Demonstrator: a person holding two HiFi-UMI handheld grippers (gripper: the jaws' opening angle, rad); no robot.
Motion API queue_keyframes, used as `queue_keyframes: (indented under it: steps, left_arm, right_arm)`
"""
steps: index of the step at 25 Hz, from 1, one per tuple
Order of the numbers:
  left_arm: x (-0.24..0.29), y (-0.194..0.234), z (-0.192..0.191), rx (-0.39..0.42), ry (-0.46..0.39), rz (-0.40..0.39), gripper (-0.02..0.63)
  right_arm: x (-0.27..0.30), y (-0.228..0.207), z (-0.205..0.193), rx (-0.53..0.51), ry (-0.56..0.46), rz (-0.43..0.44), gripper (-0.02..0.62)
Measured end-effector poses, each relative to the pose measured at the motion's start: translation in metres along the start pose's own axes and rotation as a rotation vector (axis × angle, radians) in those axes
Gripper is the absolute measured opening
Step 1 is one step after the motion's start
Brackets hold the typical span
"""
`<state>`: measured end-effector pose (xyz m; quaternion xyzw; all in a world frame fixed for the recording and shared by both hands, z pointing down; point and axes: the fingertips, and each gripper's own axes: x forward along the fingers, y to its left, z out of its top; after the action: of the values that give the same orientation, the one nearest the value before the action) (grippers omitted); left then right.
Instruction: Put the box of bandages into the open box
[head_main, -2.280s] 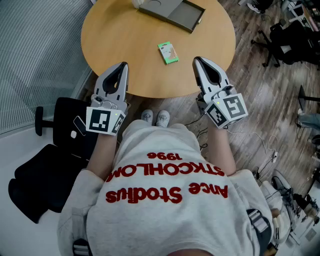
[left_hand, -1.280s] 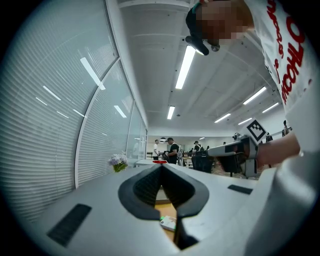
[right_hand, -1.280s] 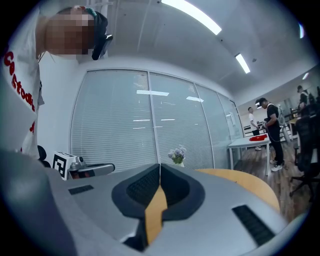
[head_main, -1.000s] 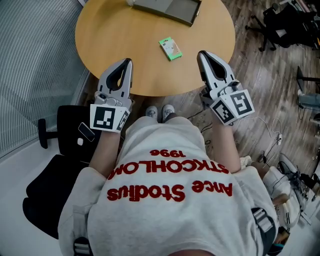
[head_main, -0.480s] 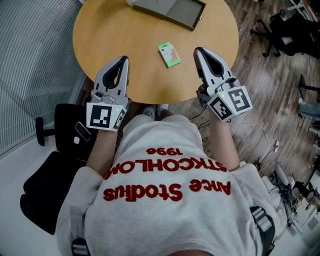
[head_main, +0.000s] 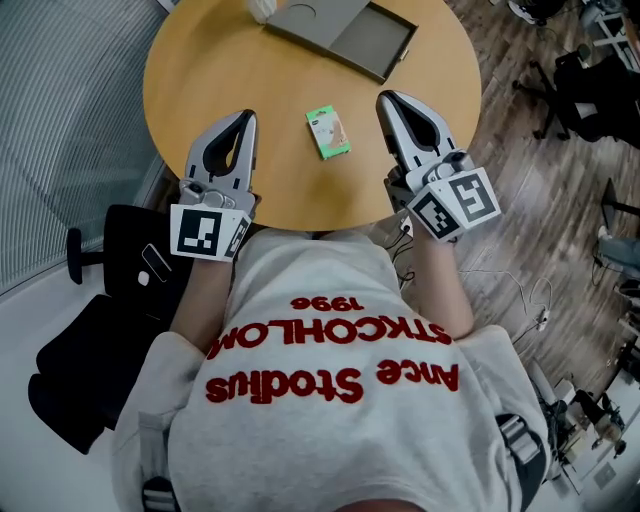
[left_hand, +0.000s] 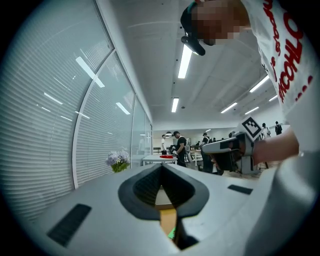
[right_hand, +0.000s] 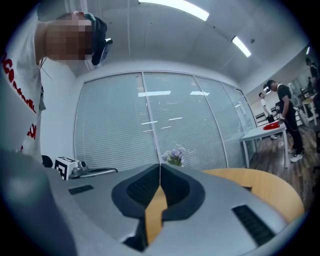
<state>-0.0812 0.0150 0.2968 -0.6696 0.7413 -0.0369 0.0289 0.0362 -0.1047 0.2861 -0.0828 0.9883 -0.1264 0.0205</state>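
Tools: left tool (head_main: 247, 117) and right tool (head_main: 384, 98) both pinched shut, empty.
Change: you've edged closer; bandage box (head_main: 328, 132) now lies between them, ungrasped.

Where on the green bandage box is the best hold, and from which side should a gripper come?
Probably across its two long edges at mid-length, coming down from above. The bandage box lies flat on the round table with nothing against it, and its narrow width suits the jaws. The right gripper is shut and would have to open first.
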Motion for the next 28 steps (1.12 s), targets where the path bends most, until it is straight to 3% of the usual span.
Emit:
queue_keyframes:
  steps: [10, 22, 28]
  left_arm:
    - [0.008, 0.012, -0.008, -0.013, 0.006, -0.022, 0.003]
    - [0.035, 0.030, -0.018, -0.042, -0.008, -0.122, 0.003]
    - [0.049, 0.035, -0.026, -0.067, -0.008, -0.155, 0.003]
  right_arm:
    - [0.028, 0.002, -0.016, 0.034, 0.030, 0.005, 0.009]
    - [0.050, -0.004, -0.036, 0.028, 0.076, -0.087, 0.011]
    - [0.059, -0.021, -0.088, 0.050, 0.264, -0.142, 0.011]
